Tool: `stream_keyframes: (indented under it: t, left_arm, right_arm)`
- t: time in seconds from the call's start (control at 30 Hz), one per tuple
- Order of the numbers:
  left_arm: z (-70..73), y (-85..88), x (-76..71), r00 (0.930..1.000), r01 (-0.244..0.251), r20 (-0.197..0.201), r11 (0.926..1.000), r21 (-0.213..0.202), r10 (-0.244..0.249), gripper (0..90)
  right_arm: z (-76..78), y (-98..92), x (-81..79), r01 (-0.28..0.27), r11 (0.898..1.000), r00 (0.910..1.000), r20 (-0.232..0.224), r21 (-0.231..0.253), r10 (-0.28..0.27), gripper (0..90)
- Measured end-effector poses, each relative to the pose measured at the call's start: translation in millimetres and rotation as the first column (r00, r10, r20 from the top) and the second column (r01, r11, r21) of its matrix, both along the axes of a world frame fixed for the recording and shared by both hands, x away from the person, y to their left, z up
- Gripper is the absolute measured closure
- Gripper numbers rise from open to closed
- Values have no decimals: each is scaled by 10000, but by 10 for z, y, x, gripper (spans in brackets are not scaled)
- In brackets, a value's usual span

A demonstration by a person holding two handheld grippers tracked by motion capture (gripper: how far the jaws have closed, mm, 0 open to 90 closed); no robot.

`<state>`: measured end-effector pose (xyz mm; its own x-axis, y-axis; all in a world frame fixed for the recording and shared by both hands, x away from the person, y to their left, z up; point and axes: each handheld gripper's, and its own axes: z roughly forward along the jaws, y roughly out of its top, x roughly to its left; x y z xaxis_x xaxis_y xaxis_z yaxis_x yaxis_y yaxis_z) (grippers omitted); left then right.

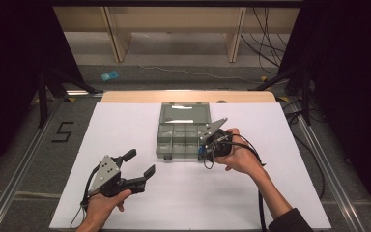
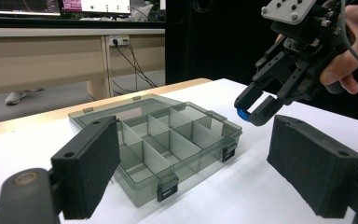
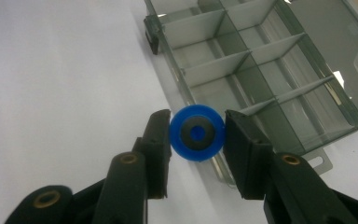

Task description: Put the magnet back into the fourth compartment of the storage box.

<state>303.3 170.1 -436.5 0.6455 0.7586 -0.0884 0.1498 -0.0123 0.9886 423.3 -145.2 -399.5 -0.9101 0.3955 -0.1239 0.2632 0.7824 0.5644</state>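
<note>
The desk fills the lower centre of the frame under white sheeting, with an open grey compartment box at mid-frame, its cells looking empty. At lower left the left gripper hovers with jaws wide apart, holding nothing. The right gripper is clamped on a small blue ring-shaped part over the box's near edge. Judged step: placing; next calls for centring over one cell, then releasing

Bare white table around the open organizer box, compartments seemingly empty.
</note>
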Motion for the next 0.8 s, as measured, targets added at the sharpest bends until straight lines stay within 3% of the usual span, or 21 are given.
stream_keyframes:
  t: [0.8]
  left_arm:
    - [-14, -21, -3, 9999, 83, -63, 10000, 20, -83, 160]
  right_arm:
    - [-49, -106, 195, 685, 9974, 9976, 77, 210, -687, 626]
